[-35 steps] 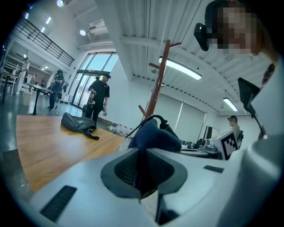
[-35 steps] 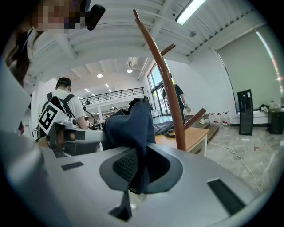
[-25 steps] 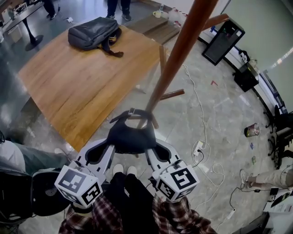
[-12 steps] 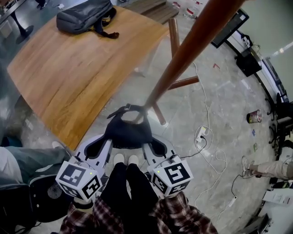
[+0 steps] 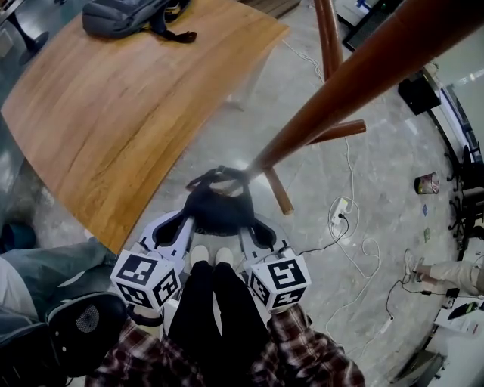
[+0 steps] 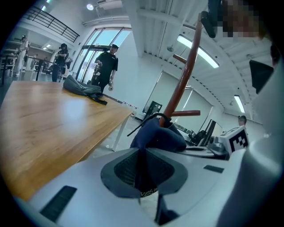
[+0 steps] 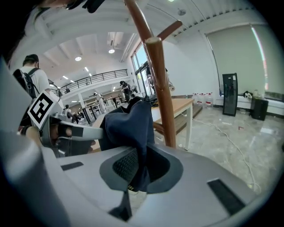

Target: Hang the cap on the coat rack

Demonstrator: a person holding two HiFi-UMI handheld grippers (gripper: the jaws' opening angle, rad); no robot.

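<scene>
A dark navy cap (image 5: pixel 219 212) hangs between both grippers, one pinching each side. My left gripper (image 5: pixel 190 224) is shut on the cap's fabric (image 6: pixel 155 137), which is folded between its pads. The right gripper (image 5: pixel 246 225) is likewise shut on the cap (image 7: pixel 128 124). The brown wooden coat rack (image 5: pixel 340 91) rises just beyond the cap, and the cap's back strap (image 5: pixel 219 175) lies against the pole. A flat-topped rack peg (image 7: pixel 162 97) stands upright right behind the cap in the right gripper view. The curved pole (image 6: pixel 184 75) shows past the cap in the left gripper view.
A wooden table (image 5: pixel 128 106) stands to the left with a grey backpack (image 5: pixel 128 15) at its far end. The rack's legs (image 5: pixel 340 130) spread over the marble floor. White cables and a power strip (image 5: pixel 340 205) lie at the right. People (image 6: pixel 106 66) stand in the distance.
Both grippers have carried the cap closer to the rack; the pole looms larger and the cap's strap now sits against it. The grip on the cap is unchanged.
</scene>
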